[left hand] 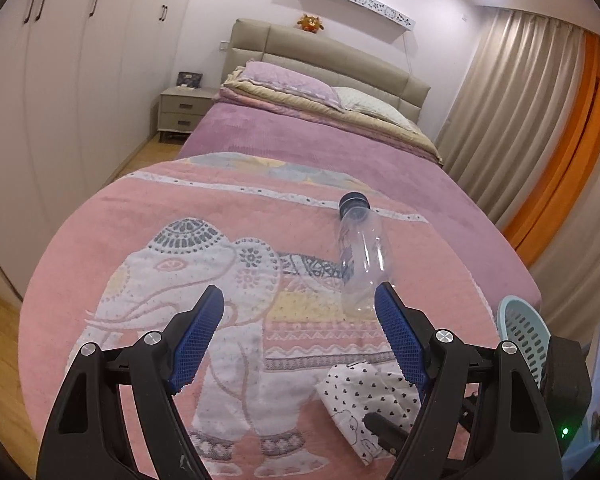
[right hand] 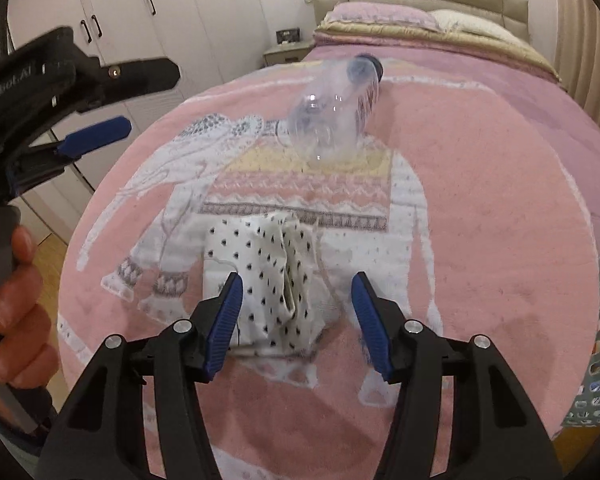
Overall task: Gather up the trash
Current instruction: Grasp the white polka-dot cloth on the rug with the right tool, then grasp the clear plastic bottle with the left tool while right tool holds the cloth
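Evidently both hands worked in parallel: the right gripper straddled the dotted paper wrapper on the elephant blanket, jaws half-open, pads not yet pressing, while the left gripper hung wide and empty just short of the clear plastic bottle, with the teal basket waiting at the bed's edge.

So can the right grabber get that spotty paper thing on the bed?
Probably yes. The right gripper is open with the spotty wrapper lying right between its fingers on the blanket. Nothing covers it; the bottle lies farther off.
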A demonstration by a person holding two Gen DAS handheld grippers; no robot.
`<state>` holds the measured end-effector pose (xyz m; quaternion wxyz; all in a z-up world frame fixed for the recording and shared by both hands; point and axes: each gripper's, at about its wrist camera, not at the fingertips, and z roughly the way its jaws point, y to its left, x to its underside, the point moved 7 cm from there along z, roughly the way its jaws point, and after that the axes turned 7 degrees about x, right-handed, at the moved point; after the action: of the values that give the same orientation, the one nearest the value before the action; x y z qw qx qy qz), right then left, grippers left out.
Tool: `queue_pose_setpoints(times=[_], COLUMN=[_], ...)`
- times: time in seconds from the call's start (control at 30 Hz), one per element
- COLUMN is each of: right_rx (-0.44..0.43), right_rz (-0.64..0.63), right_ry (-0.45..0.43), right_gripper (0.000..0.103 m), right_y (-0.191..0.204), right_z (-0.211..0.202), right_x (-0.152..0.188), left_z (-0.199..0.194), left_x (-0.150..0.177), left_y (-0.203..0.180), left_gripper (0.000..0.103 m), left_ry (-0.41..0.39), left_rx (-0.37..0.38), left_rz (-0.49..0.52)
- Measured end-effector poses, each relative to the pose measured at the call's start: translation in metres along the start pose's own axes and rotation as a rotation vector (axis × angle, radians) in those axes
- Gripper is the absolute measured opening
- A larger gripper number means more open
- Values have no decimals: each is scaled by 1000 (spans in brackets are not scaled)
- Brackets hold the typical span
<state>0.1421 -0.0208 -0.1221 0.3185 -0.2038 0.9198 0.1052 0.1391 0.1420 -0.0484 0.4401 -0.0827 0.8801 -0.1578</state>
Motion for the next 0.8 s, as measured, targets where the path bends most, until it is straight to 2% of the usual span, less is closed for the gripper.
queue_pose_setpoints(times=[0.03, 0.13, 0.33, 0.47, 0.67, 0.8], right_rx=[0, -10, 5, 59, 116, 136], right_rz=[-12, -41, -9, 39, 114, 141], right_ry=[1, -12, -47, -78, -80, -81], right_gripper=[25, 8, 5, 5, 5, 5], right_y=[1, 7, -6, -38, -95, -118], right_z=[1, -1, -10, -16, -14, -8], right_x=[1, 5, 0, -10, -28, -35], left_z=[1, 4, 16, 38, 83, 120], left_x=[0, -1, -7, -14, -23, -25], left_y=[0, -3, -24, -41, -55, -51], left_gripper=[76, 76, 76, 76, 76, 74], left_ry=[3, 7, 18, 49, 123, 199], left_rx=[-1, 1, 23, 59, 46, -22], left_rz=[2, 12, 74, 92, 114, 93])
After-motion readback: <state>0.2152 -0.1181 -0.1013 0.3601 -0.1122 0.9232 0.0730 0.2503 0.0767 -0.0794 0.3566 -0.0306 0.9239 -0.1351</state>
